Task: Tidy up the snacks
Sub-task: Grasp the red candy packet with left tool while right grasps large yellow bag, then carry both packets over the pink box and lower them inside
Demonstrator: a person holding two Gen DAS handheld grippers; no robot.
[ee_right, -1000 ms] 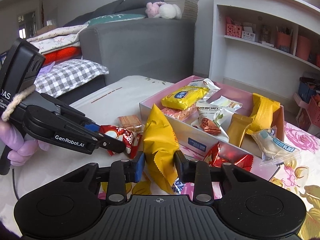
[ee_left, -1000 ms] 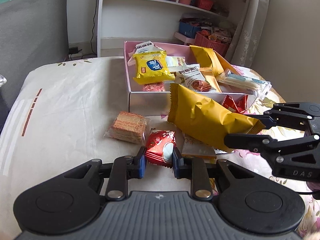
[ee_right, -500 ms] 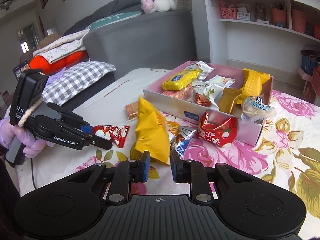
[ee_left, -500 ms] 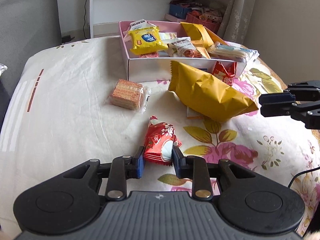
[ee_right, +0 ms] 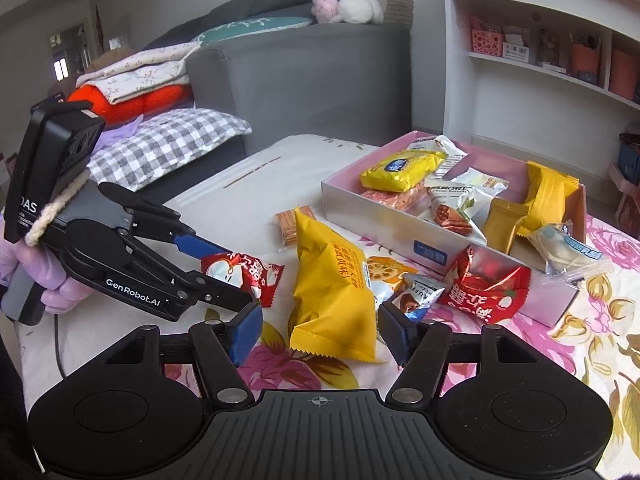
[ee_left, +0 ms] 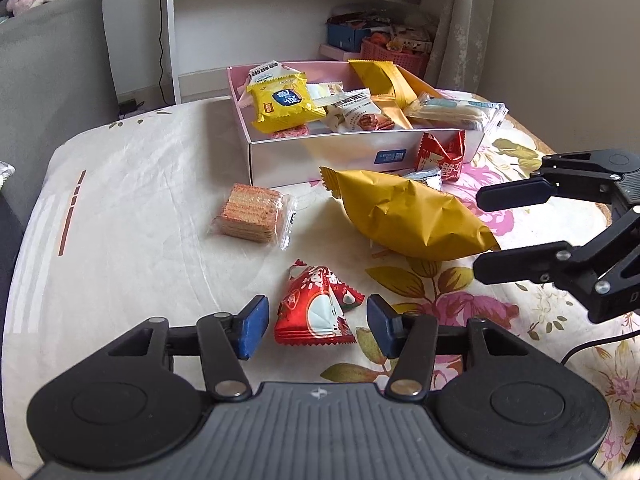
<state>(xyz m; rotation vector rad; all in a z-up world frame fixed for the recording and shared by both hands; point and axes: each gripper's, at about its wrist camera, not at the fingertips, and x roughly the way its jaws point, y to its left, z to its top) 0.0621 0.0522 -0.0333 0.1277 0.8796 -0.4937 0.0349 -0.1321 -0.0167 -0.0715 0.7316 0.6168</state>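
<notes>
1. On a flowered tablecloth (ee_left: 460, 308), the left gripper (ee_left: 316, 322) hangs low over a small red snack packet (ee_left: 316, 312). Its jaws are opening, the blue pads standing clear on either side, so the packet lies loose on the cloth between them, not clamped.

2. The right gripper (ee_right: 318, 334) points at a large yellow bag (ee_right: 334, 292) lying flat on the cloth. Its jaws too are opening, with the bag's lower edge between the pads but apparently untouched by them. Seen from the left wrist, this gripper sits off the bag's near end.

3. A pink box (ee_left: 320, 156) stands farther back and already holds several snacks, among them a yellow biscuit pack (ee_left: 286, 106) and a gold pouch (ee_right: 548, 196). Gathering the snacks into one container looks like the point of the job.

4. Outside the box lie a clear-wrapped stack of wafers (ee_left: 252, 214), a second red packet (ee_right: 486, 288) leaning against the box's front wall, and a small silver-wrapped sweet (ee_right: 416, 296) just beside the yellow bag.

5. With both tools letting go over the open cloth, the two packets seem to have been set down short of the box, perhaps for a better grip or for sorting; which cannot be told.

6. A person's gloved hand (ee_right: 36, 276) holds the left tool's handle.
</notes>
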